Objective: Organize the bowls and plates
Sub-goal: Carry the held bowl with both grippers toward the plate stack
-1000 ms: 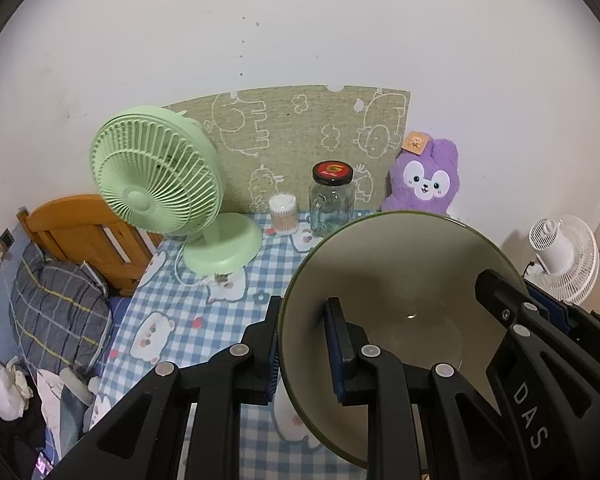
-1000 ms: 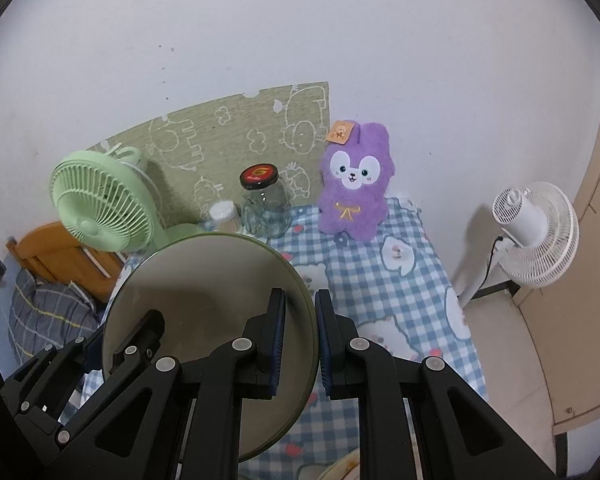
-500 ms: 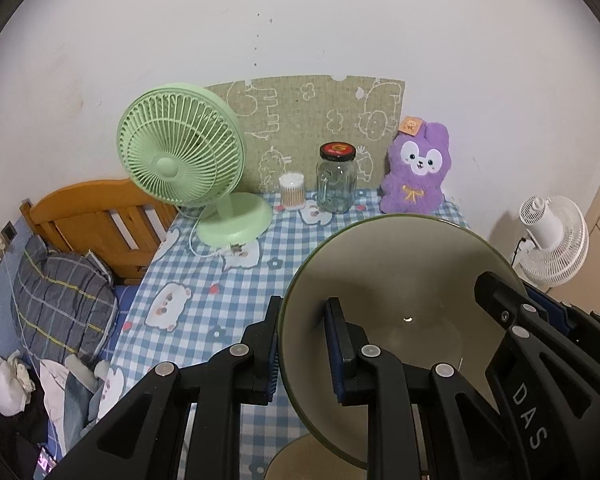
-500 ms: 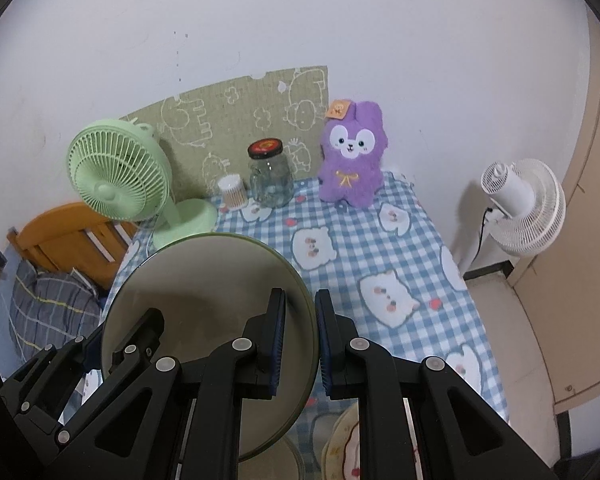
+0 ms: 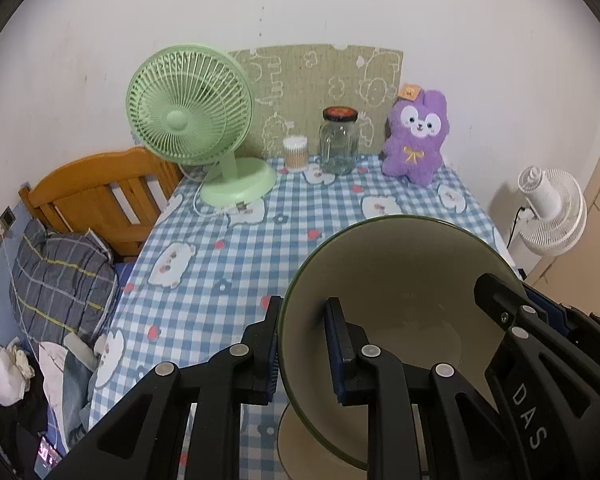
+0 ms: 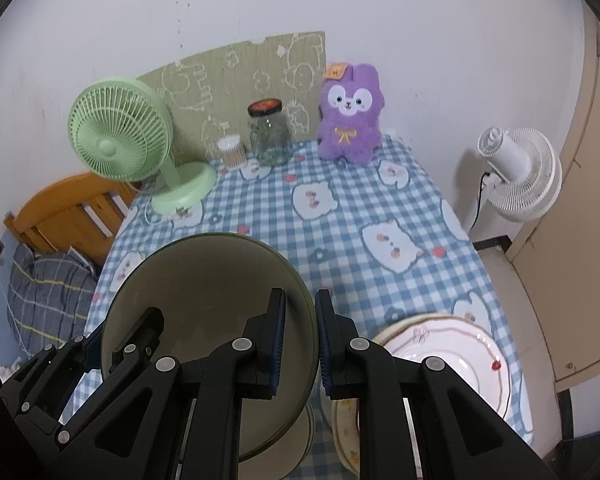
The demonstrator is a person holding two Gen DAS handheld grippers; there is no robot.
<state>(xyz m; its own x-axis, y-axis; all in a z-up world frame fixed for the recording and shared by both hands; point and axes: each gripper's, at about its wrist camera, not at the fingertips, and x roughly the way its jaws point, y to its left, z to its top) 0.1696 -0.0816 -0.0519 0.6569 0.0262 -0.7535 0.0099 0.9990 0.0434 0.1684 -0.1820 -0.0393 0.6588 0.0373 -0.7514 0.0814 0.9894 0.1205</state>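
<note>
A large beige bowl with a dark green rim (image 5: 400,292) hangs tilted above the near end of the checked tablecloth (image 5: 236,264). My left gripper (image 5: 304,352) is shut on its left rim, one finger inside and one outside. My right gripper (image 6: 300,342) is shut on the opposite rim of the same bowl (image 6: 204,288). Each gripper shows in the other's view: the right gripper (image 5: 516,300) and the left gripper (image 6: 112,340). Under the bowl lies a beige dish (image 6: 300,452), mostly hidden. A white plate with a pink rim (image 6: 452,352) lies to the right on a speckled plate (image 6: 344,420).
At the table's far end stand a green desk fan (image 5: 192,120), a cotton-swab tub (image 5: 296,154), a glass jar with a red lid (image 5: 339,140) and a purple plush toy (image 5: 416,136). A wooden headboard (image 5: 96,188) and bedding lie left, a white floor fan (image 6: 516,168) right.
Both grippers have drawn back and sunk with the bowl held between them. More tablecloth shows now, and the dish and plates at the near edge have come into view.
</note>
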